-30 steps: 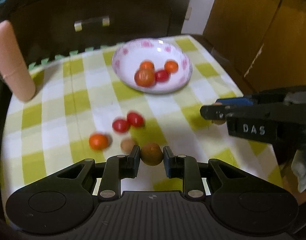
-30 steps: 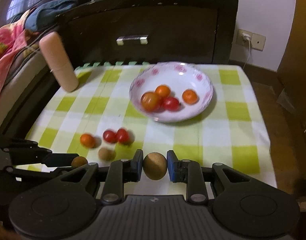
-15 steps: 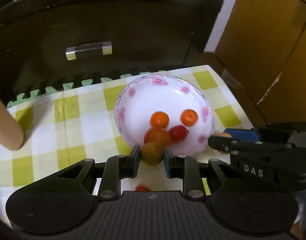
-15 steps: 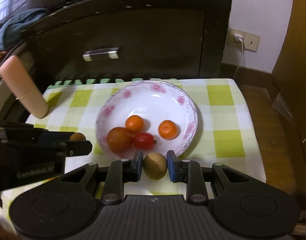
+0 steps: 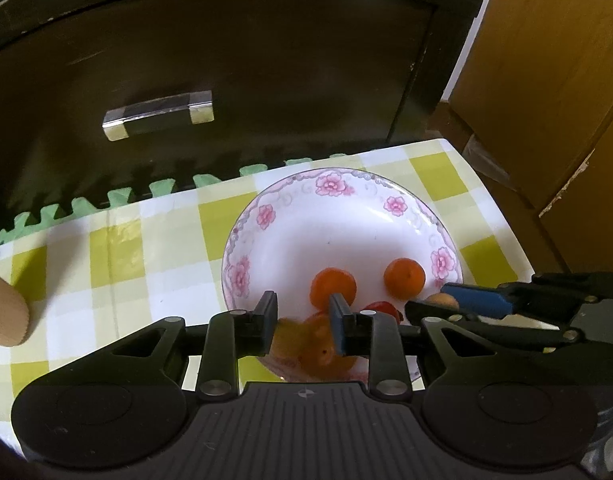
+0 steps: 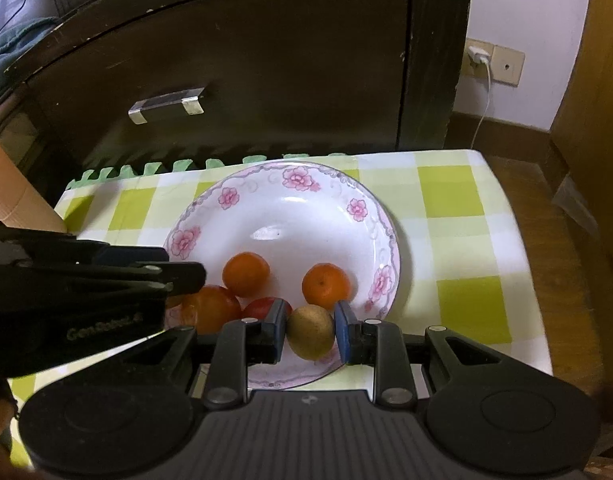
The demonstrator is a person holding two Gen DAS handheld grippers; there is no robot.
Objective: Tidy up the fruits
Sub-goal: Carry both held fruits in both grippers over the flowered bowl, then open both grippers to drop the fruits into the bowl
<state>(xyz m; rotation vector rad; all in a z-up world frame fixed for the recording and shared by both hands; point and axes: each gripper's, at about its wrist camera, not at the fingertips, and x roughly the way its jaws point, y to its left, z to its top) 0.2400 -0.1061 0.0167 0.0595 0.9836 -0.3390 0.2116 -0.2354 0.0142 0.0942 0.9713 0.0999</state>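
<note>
Both over the flowered bowl [image 6: 380, 216], which sits toward the desk's [image 6: 458, 216] back edge. Right hand-held gripper [image 6: 310, 330]: jaws set a little apart round a brown fruit [image 6: 310, 332] above the near rim; contact w/ pads hard to judge. Left hand-held gripper [image 5: 302, 322]: jaws parted, gripping nothing; a blurred yellowish fruit [image 5: 284, 340] shows just below them, can't tell what it is. Two oranges [image 6: 245, 274] lie in the bowl, plus a red tomato [image 6: 262, 308] half hidden behind the fingers.

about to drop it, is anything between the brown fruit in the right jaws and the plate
Nothing visible. The brown fruit in the right gripper hangs over the near rim of the plate; the red tomato and orange lie beside it, not under.
</note>
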